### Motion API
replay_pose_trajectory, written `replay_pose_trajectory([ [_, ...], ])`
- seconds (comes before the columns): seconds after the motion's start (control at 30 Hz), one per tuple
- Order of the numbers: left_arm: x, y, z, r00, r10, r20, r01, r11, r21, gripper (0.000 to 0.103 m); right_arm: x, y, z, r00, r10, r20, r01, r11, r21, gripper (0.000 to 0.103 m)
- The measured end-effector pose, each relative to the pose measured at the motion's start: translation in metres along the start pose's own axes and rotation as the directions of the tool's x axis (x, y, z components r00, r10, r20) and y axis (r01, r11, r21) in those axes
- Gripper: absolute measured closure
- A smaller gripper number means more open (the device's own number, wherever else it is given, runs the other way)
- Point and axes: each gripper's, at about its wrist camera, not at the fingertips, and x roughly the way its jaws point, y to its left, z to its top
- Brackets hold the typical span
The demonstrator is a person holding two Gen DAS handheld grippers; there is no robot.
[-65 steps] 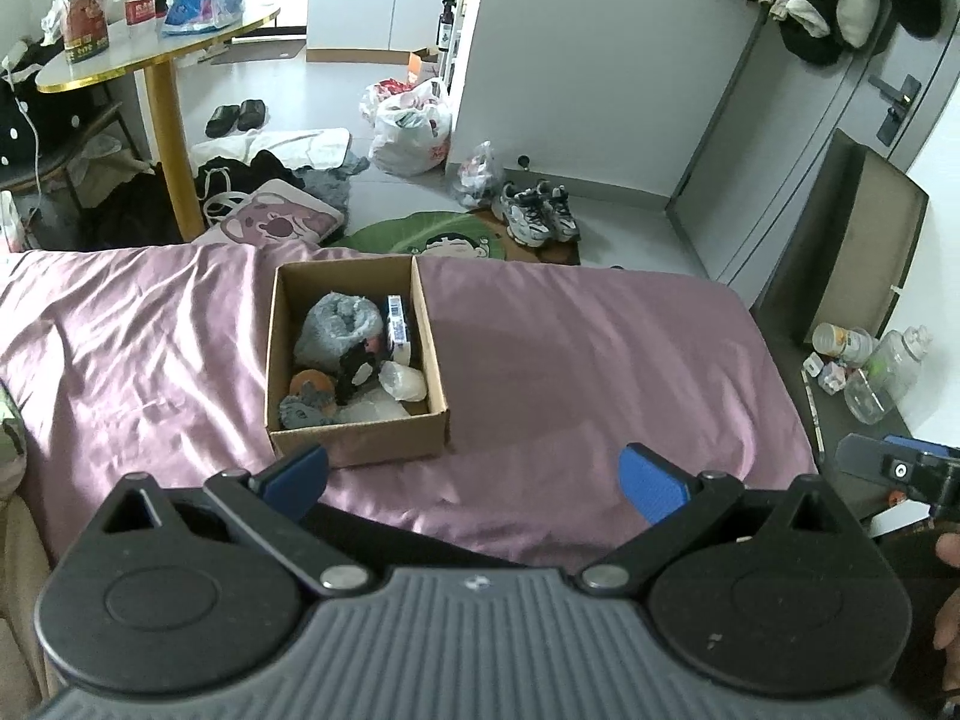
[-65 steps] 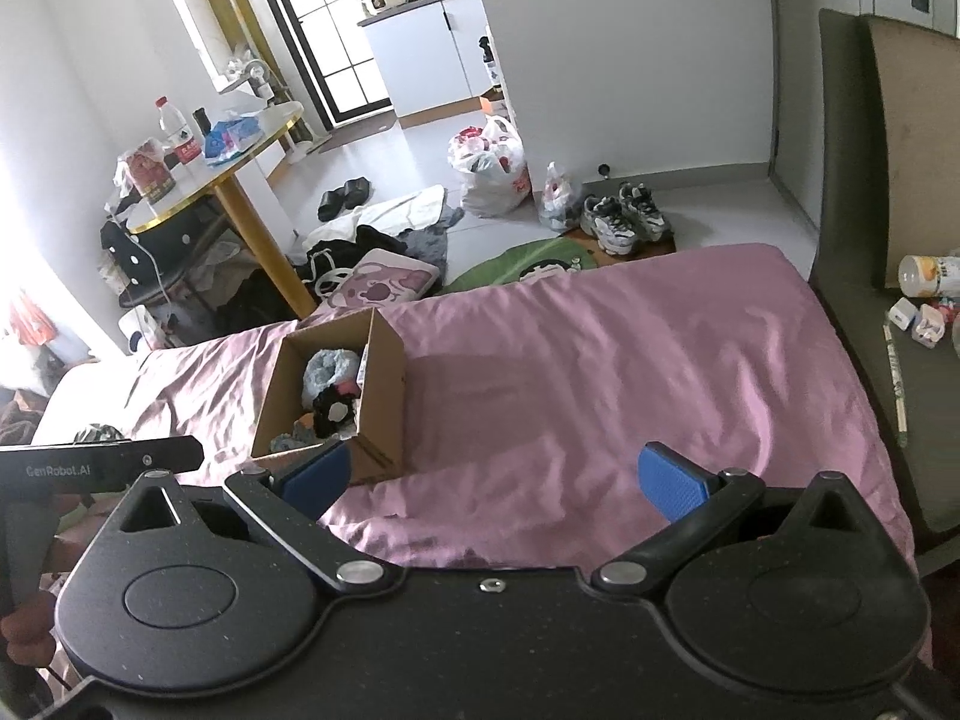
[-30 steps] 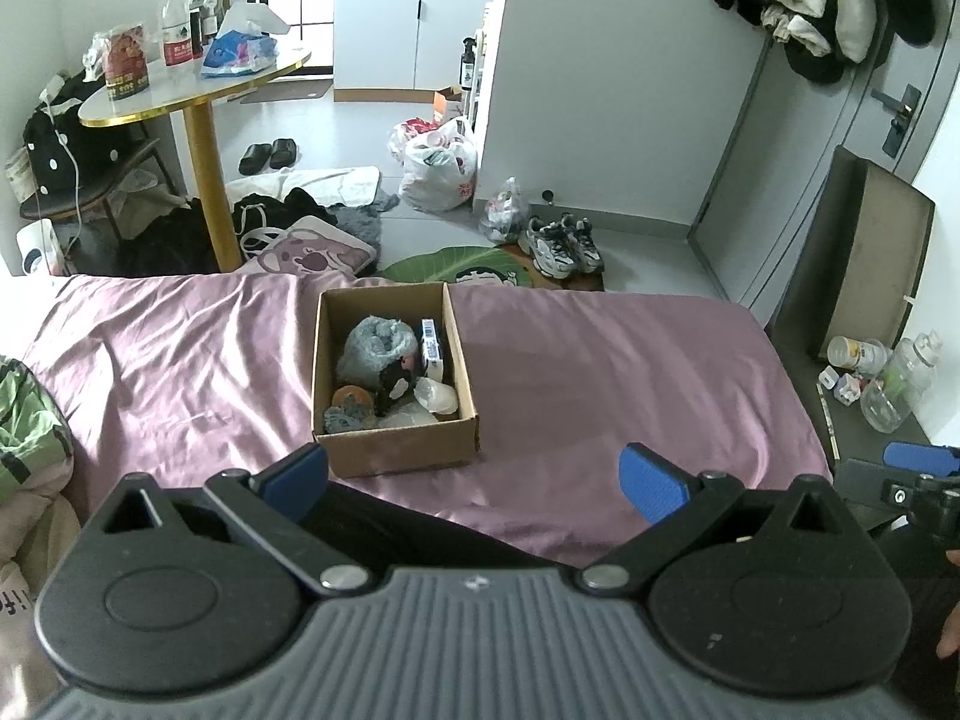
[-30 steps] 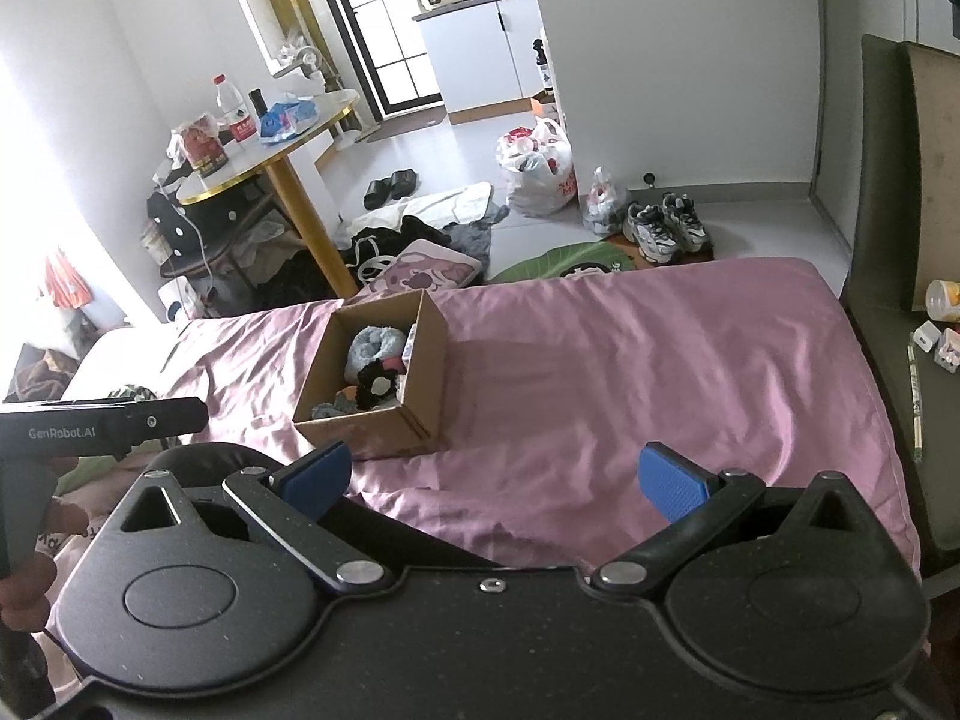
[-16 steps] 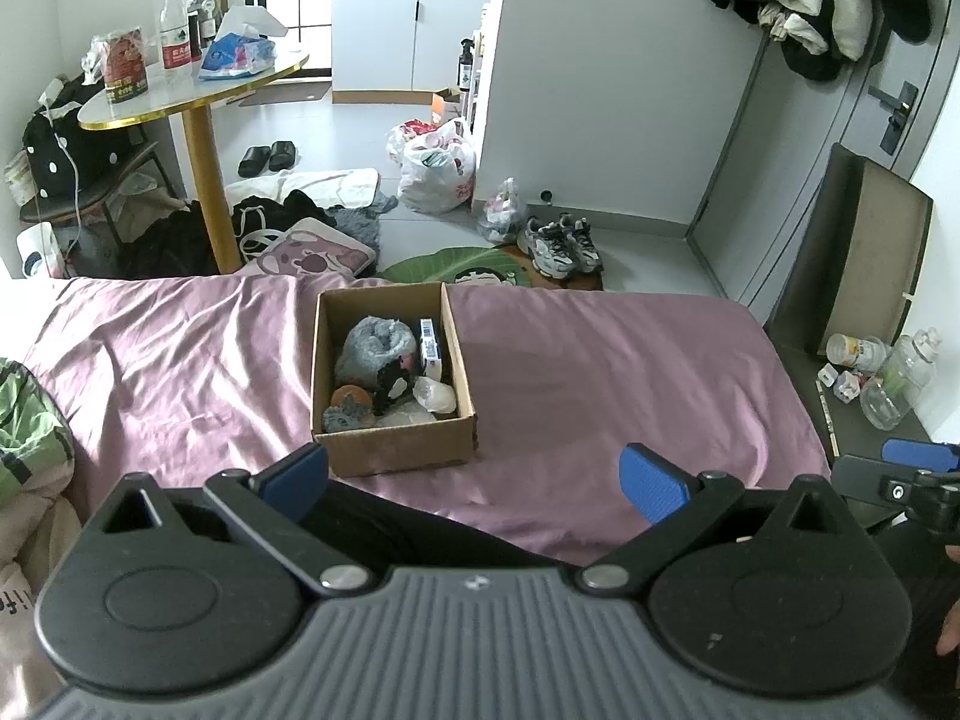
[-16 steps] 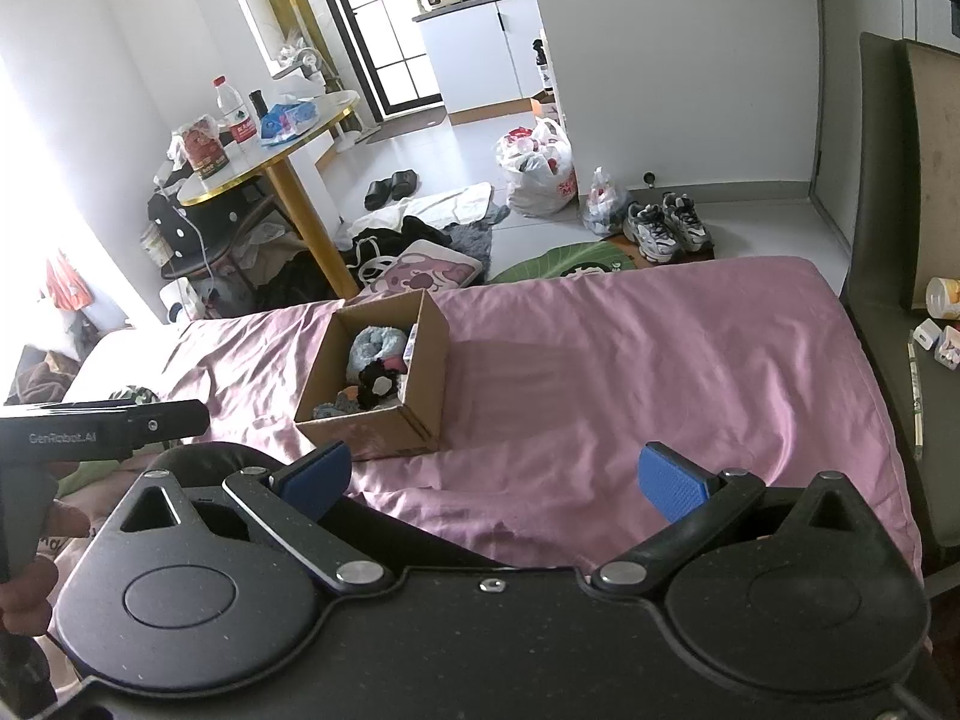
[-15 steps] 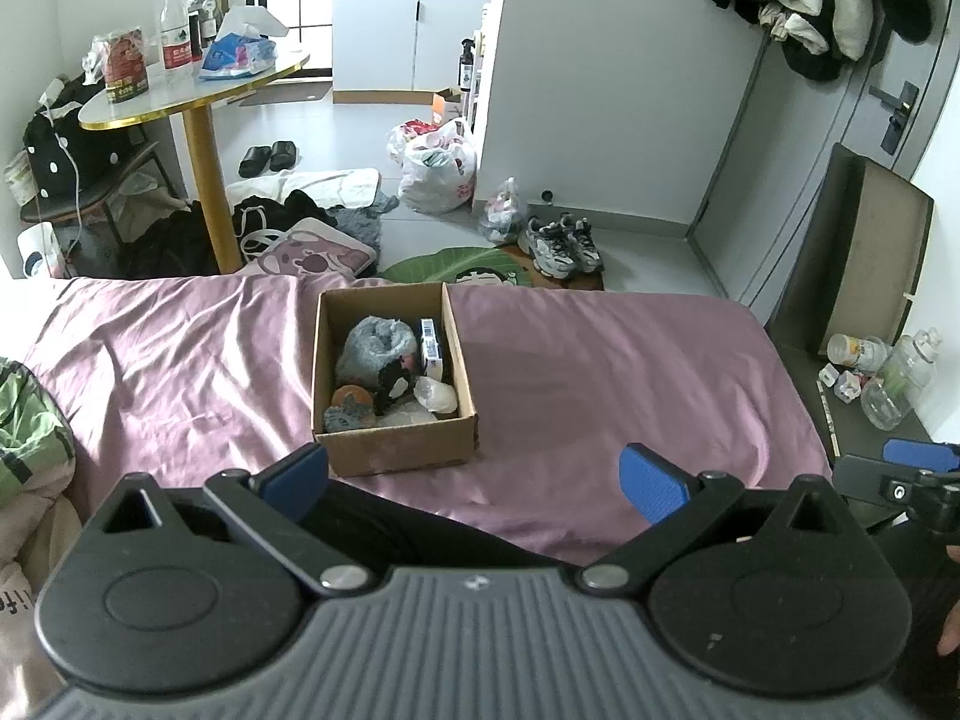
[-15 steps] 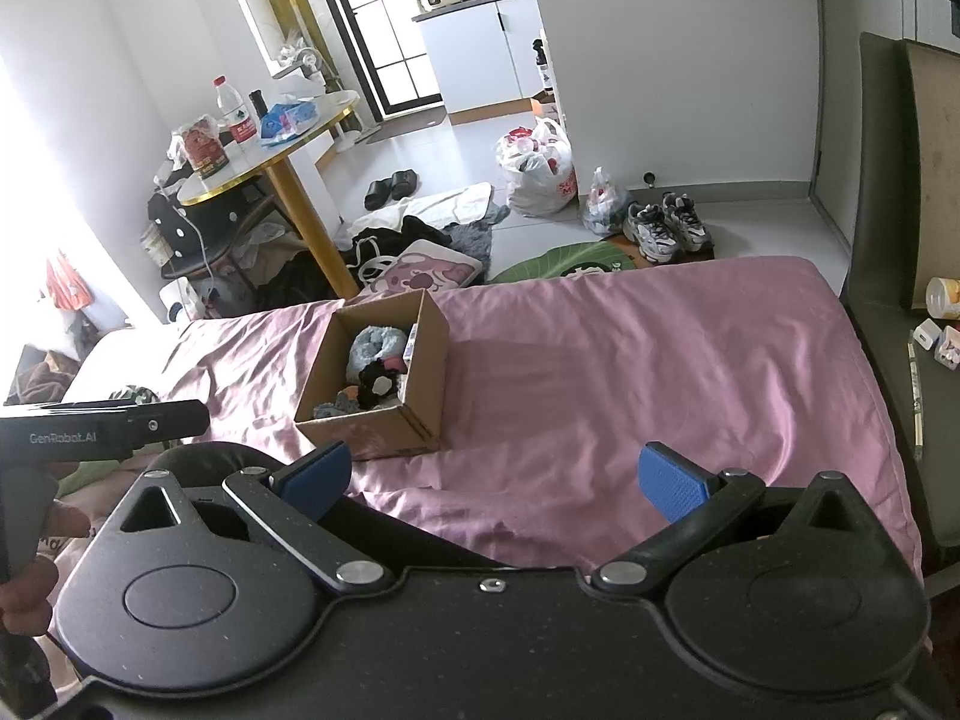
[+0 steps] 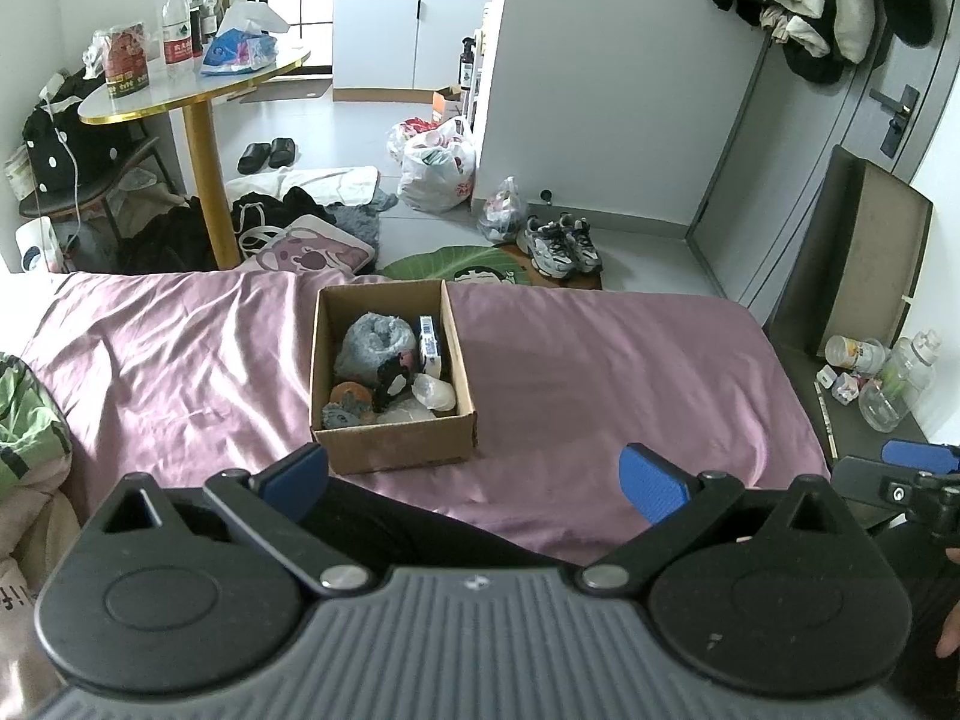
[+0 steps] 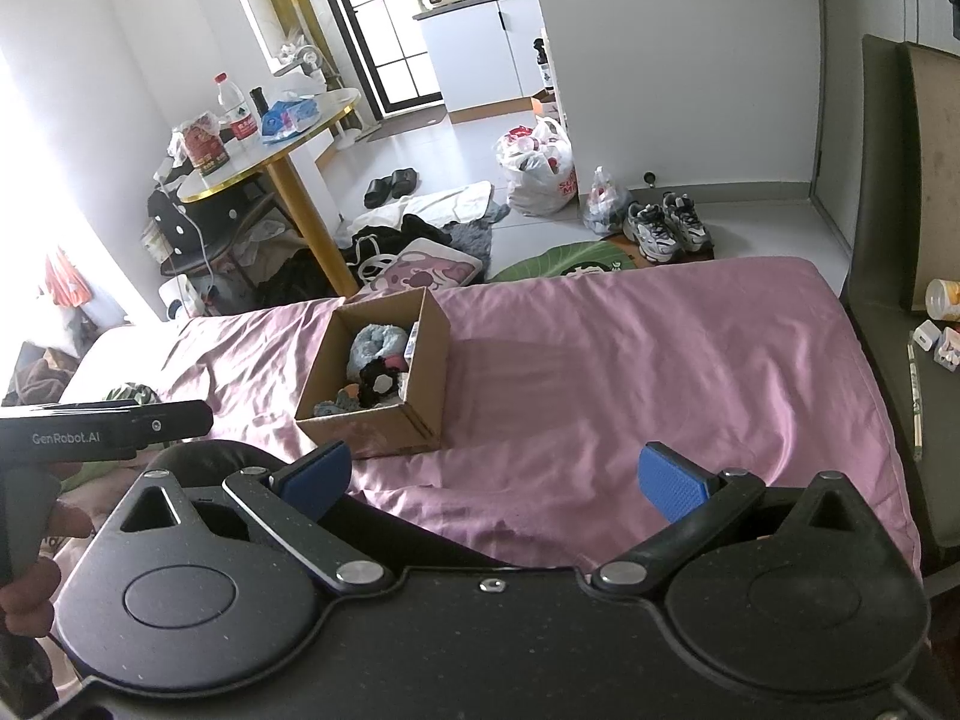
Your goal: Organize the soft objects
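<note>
With both the left gripper [image 9: 474, 480] and right gripper [image 10: 492, 477] spread and empty, approach the cardboard box [image 9: 390, 372] on the bed [image 9: 600, 372] squarely from above, one soft item per grasp.

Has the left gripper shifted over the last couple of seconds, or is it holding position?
Yes. In the left wrist view the cardboard box and the round table sit further right and lower than 2.2 s ago, so the left gripper swung left and pulled back slightly.
</note>
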Motion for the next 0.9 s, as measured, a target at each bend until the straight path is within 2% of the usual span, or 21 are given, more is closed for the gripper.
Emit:
replay_pose_trajectory([
  [0.9,0.0073,-0.0004,-0.0020,1.000,0.002,-0.012,-0.002,1.000,0.005,0.001,-0.0011,0.0020,-0.0004,1.000,-0.001,-0.001,0.001,1.000,0.000,0.000],
])
